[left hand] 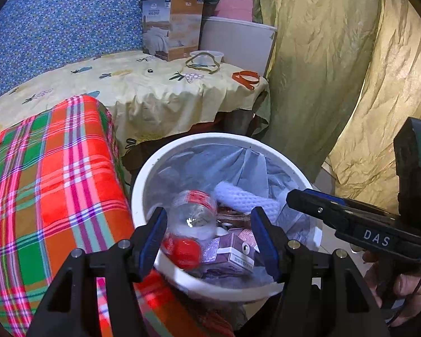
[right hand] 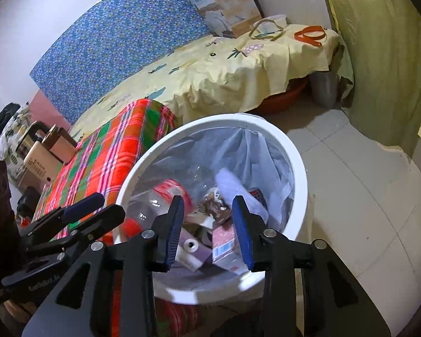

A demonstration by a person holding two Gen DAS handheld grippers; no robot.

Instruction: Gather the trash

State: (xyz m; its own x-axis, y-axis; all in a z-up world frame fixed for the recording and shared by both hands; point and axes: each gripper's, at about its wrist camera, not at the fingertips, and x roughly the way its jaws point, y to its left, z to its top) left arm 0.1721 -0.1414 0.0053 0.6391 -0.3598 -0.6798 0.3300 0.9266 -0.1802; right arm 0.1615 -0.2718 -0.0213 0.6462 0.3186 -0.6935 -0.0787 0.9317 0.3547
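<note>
A white trash bin (left hand: pixel 143 185) with a clear liner stands beside the bed, also in the right wrist view (right hand: pixel 300 174). Inside lie a clear plastic bottle with red cap and red label (left hand: pixel 192 219), blurred as if moving, purple cartons (left hand: pixel 233 255), a white knitted piece (left hand: pixel 244 199) and wrappers. My left gripper (left hand: pixel 209 233) is open above the bin's near rim, with the bottle between its fingers but not touching them. My right gripper (right hand: pixel 209 227) is open and empty over the bin. The bottle also shows in the right wrist view (right hand: pixel 154 199).
A plaid blanket (left hand: pixel 56 182) covers the bed left of the bin. Behind is a yellow sheet (left hand: pixel 154 90) with an orange strap (left hand: pixel 247 78), a bowl (left hand: pixel 207 56) and a cardboard box (left hand: pixel 171 28). Olive curtains (left hand: pixel 336 70) hang right. Tiled floor (right hand: pixel 365 196) lies right of the bin.
</note>
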